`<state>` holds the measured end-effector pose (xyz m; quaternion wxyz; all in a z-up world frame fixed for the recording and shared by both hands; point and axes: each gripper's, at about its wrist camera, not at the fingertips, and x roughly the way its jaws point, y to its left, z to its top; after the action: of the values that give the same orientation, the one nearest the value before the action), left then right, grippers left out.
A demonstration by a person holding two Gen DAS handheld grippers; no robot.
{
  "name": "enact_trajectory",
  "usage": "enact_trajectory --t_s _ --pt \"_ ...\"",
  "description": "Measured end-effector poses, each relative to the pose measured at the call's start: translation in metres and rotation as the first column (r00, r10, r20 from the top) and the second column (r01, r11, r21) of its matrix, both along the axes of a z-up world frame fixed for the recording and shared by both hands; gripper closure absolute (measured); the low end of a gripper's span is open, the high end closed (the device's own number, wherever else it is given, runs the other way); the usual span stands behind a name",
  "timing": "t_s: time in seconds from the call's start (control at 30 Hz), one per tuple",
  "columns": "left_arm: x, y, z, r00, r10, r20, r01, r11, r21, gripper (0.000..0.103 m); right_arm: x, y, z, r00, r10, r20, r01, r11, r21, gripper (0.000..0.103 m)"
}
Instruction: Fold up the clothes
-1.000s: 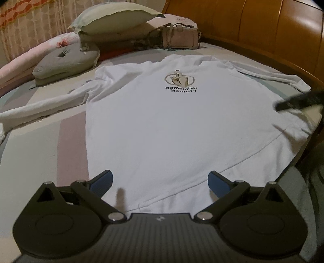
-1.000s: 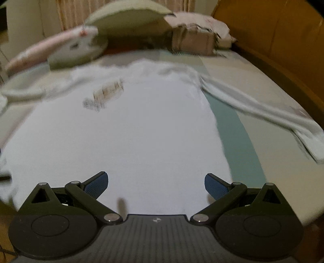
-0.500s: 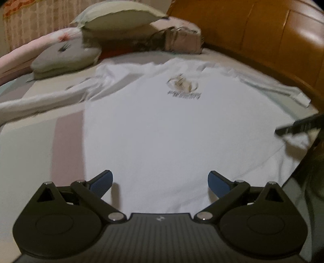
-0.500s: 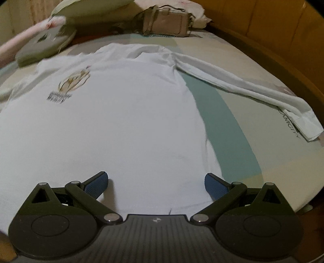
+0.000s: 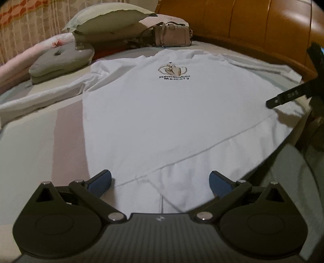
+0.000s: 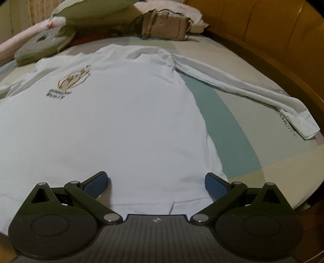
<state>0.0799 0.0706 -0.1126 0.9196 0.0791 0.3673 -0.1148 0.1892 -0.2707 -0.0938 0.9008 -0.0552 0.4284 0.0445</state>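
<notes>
Each handheld gripper has a dark grey ribbed body with a small pale logo at its front edge. 2 black round hubs flank the body, each carrying triangular cut-outs and silver pivot screws. Black linkage bars run forward to 2 blue textured pads on the left gripper and the right gripper.

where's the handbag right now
The handbag sits at the far end of the bed, beyond the shirt's collar, against the pillows.

Dim warm indoor light, fisheye-bent edges, slight blur, soft shadows
</notes>
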Motion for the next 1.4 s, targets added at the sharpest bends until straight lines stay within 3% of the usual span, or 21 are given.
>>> enact_trajectory --t_s 0.2,0.37,0.53,0.7,0.77,0.93,1.03,1.17,1.27,1.4 --pt "-0.018 0.001 0.004 0.999 0.052 0.018 -0.051 0.999 -0.011 0.001 -0.045 -0.028 0.007 0.997 0.015 -0.080 -0.010 0.998 0.058 0.000" --pt "-0.020 -0.006 0.012 0.999 0.021 0.029 -0.020 0.998 -0.055 0.001 -0.077 -0.041 0.022 0.999 0.024 -0.025 -0.023 0.998 0.065 0.000" --pt "-0.019 -0.014 0.020 0.998 0.020 0.056 -0.019 1.000 -0.016 0.001 -0.059 -0.020 0.030 0.997 0.059 0.050 -0.066 0.987 0.144 0.000" --pt "-0.030 0.004 0.017 0.995 0.098 0.017 -0.097 0.994 -0.054 0.001 -0.034 0.017 0.001 0.995 0.104 0.008 -0.104 0.991 0.079 0.000" --pt "-0.035 0.014 0.016 0.993 0.117 0.008 -0.116 0.991 -0.067 0.001 -0.042 0.022 -0.003 0.991 0.118 0.059 -0.120 0.992 0.027 0.000" --pt "-0.036 0.032 0.021 0.988 0.151 -0.002 -0.150 0.979 -0.138 0.001 -0.057 0.012 -0.003 0.988 0.138 0.063 -0.140 0.989 0.036 0.000" --pt "-0.030 0.027 0.032 0.990 0.133 0.041 -0.123 0.975 -0.183 0.001 -0.062 0.009 0.004 0.994 0.104 0.038 -0.106 0.993 0.046 0.000" --pt "-0.006 0.008 0.047 0.995 0.087 0.054 -0.072 0.969 -0.236 0.001 -0.056 0.006 0.019 0.990 0.117 0.082 -0.123 0.990 0.070 0.000" --pt "0.036 -0.014 0.054 0.997 0.079 0.008 -0.074 0.963 -0.260 0.001 -0.034 0.007 0.028 0.982 0.146 0.122 -0.156 0.985 0.073 0.000" --pt "0.114 -0.048 0.062 0.999 0.044 -0.014 -0.046 0.971 -0.235 0.001 0.010 0.012 0.034 0.968 0.208 0.137 -0.217 0.975 0.055 0.000"
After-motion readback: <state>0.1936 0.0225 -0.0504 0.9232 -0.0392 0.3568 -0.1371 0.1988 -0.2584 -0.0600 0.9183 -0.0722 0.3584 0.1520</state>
